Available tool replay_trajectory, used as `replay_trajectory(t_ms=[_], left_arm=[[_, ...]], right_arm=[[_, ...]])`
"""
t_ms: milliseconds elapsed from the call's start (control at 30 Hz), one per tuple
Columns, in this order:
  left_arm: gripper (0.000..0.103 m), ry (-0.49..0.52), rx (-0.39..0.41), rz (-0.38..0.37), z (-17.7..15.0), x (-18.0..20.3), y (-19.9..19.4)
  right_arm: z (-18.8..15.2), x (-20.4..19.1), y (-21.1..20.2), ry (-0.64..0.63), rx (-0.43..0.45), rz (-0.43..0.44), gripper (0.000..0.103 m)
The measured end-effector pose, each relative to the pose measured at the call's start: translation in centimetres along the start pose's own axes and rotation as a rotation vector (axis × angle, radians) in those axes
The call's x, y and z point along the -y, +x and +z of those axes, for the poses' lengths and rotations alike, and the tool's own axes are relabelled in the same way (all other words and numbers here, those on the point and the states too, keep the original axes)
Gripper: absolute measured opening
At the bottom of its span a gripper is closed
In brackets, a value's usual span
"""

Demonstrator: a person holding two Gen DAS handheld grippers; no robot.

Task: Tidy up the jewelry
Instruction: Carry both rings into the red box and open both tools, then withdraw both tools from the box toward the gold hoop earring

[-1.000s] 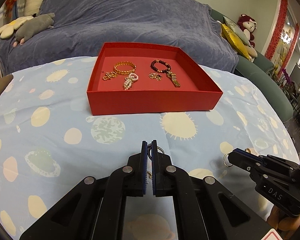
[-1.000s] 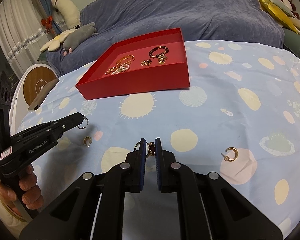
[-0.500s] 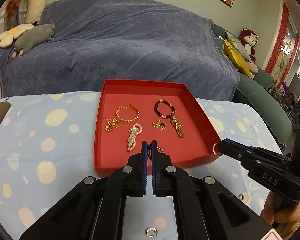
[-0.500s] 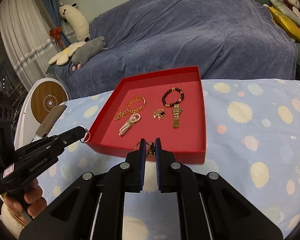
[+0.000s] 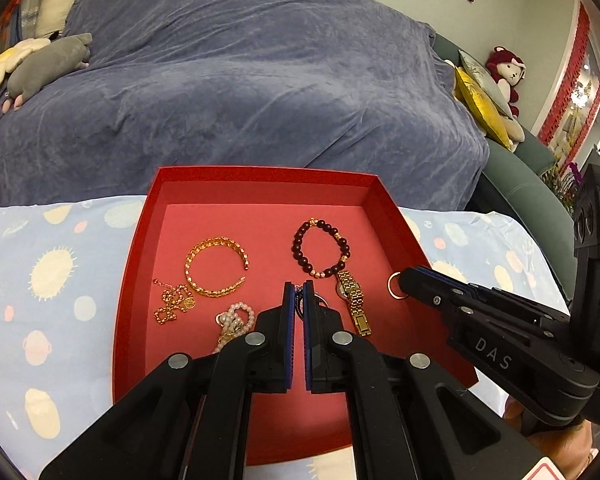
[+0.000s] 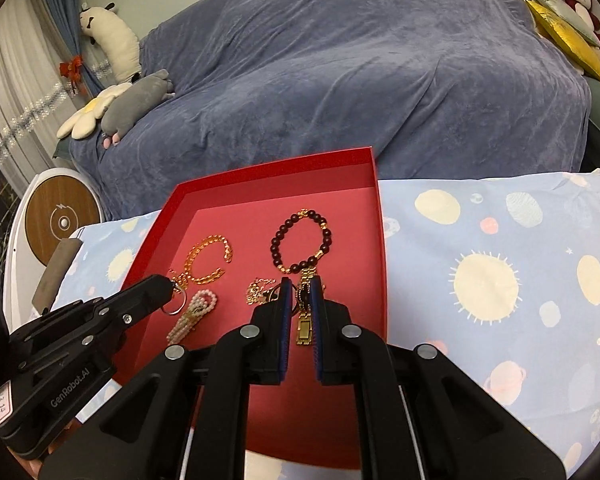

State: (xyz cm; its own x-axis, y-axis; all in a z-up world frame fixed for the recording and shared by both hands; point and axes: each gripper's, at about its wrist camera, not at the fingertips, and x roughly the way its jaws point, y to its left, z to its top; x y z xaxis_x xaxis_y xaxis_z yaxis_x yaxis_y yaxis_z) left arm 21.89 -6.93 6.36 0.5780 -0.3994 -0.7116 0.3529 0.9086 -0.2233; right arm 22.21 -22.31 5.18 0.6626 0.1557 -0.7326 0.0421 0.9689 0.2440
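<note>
A red tray [image 5: 138, 240] [image 6: 376, 216] lies on the spotted blue cloth. It holds a gold bangle [image 5: 216, 267] [image 6: 208, 258], a dark bead bracelet [image 5: 320, 246] [image 6: 300, 242], a gold watch [image 5: 354, 306], a gold chain [image 5: 174, 306] and a pearl piece [image 5: 234, 320] [image 6: 194, 316]. My left gripper [image 5: 299, 294] [image 6: 168, 292] is shut on a small silver ring [image 6: 172, 307] above the tray's middle. My right gripper [image 6: 300, 292] [image 5: 406, 280] is shut on a gold ring [image 5: 395, 285] above the tray's right part.
A sofa under a blue-grey throw [image 5: 240, 80] stands behind the table, with plush toys [image 5: 40, 64] at its left and cushions [image 5: 480, 96] at its right. A round white and wood device [image 6: 60, 220] stands at the table's left.
Both grippers have moved forward from over the cloth to above the red tray, each still shut on its ring. The tray now fills the lower middle of both views.
</note>
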Motion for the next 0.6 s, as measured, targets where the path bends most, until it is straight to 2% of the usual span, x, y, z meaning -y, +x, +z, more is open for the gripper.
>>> replay_trajectory(t_ms=[133,267,367,600], left_arm=[[0.002,-0.024,-0.039,0.018,0.3,-0.5,1.9],[0.008,-0.055,-0.051,0.016,0.3,-1.3,2.6],[0.015,-0.054,-0.036,0.024,0.1,-1.6,2.1],[0.015,-0.018,-0.007,0.05,-1.0,-1.2,-0.3]], right_arm=[[0.5,0.0,1.3,-0.021,0.0,-0.029,0.01],[0.3,0.0,1.0,-0.027,0.024,-0.036,0.021],[0.1,0.3,0.3,-0.024,0.035,-0.024,0.023],[-1.6,1.0,-2.7,-0.001,0.05,0.021,0.023]])
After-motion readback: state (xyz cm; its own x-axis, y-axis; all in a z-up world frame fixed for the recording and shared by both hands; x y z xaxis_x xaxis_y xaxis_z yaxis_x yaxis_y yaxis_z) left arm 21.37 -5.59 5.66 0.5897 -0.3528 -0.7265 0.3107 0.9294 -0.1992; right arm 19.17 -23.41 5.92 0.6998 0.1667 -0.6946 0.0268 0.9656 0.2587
